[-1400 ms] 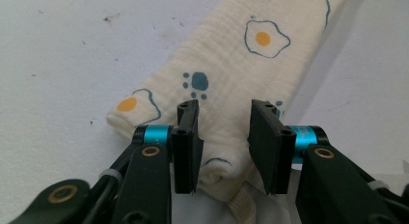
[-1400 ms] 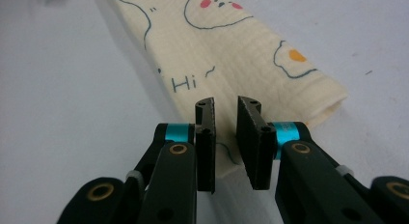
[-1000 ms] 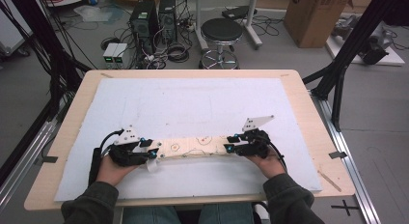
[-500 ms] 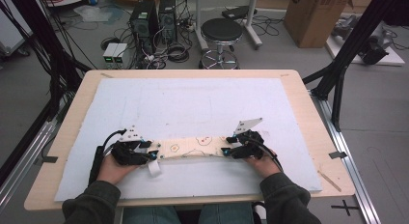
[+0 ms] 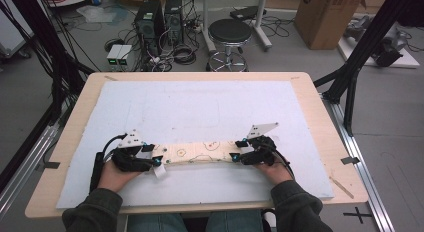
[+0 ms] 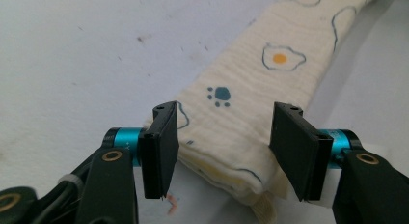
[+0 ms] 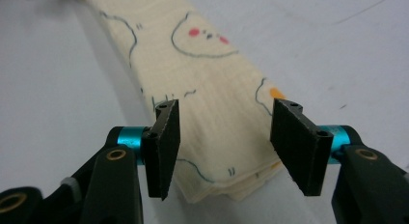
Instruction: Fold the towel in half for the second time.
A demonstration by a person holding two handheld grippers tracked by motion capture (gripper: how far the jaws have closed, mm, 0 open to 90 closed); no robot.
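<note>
A long folded cream cloth point(image 5: 200, 153) printed with fried eggs, paw marks and faces lies flat across the near part of the white mat point(image 5: 200, 107). My left gripper point(image 5: 157, 161) is at its left end and my right gripper point(image 5: 236, 151) at its right end. In the left gripper view the cloth point(image 6: 241, 118) end lies between the left gripper point(image 6: 224, 147) jaws, which stand apart and clear of it. The right gripper view has the cloth point(image 7: 212, 89) between the right gripper point(image 7: 224, 147) jaws in the same way. Both pairs of jaws have just been opening.
The mat covers a wooden table point(image 5: 320, 107) whose near edge is by the person's sleeves. Beyond the far edge, on the floor, are a black stool point(image 5: 229, 32), computer towers point(image 5: 160, 17) with cables and a cardboard box point(image 5: 327, 17). Black frame posts point(image 5: 350, 87) stand at the sides.
Both grippers' jaws have spread wider at the cloth's ends. The hands have stayed in place and the cloth still lies flat on the mat.
</note>
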